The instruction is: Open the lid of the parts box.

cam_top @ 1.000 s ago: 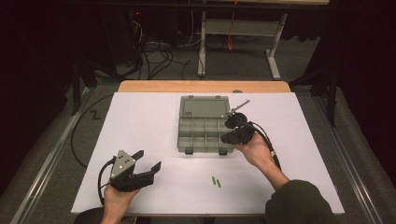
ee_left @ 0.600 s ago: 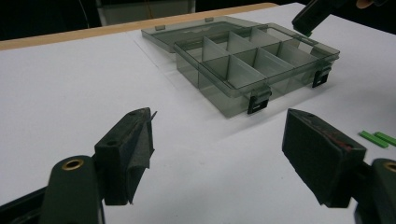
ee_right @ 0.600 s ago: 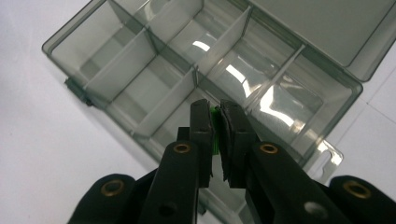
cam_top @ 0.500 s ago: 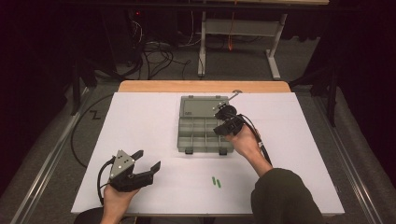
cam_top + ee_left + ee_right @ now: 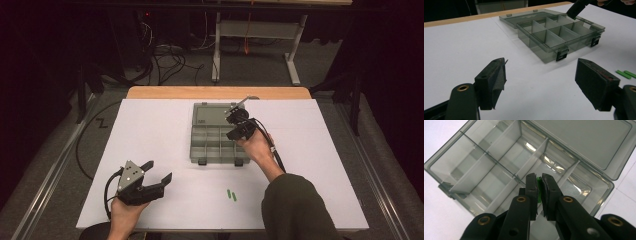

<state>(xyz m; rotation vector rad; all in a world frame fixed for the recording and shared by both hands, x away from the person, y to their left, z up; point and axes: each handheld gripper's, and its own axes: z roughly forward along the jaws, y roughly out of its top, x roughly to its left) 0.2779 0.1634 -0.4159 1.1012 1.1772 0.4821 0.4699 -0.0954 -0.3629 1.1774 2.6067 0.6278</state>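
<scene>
Right tool (image 5: 539, 185), clamping a green strip (image 5: 538, 187), should lower well inside the organizer box (image 5: 599, 202) compartment; left tool (image 5: 541, 80) gapes idle

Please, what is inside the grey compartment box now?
The visible compartments of the box look empty. The right gripper hangs above them, shut on a green piece, and covers part of the nearest compartments.

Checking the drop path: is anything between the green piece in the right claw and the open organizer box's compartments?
Nothing visible. The right claw holds the green piece above the organizer box; its lid lies open and its compartments look empty.
</scene>
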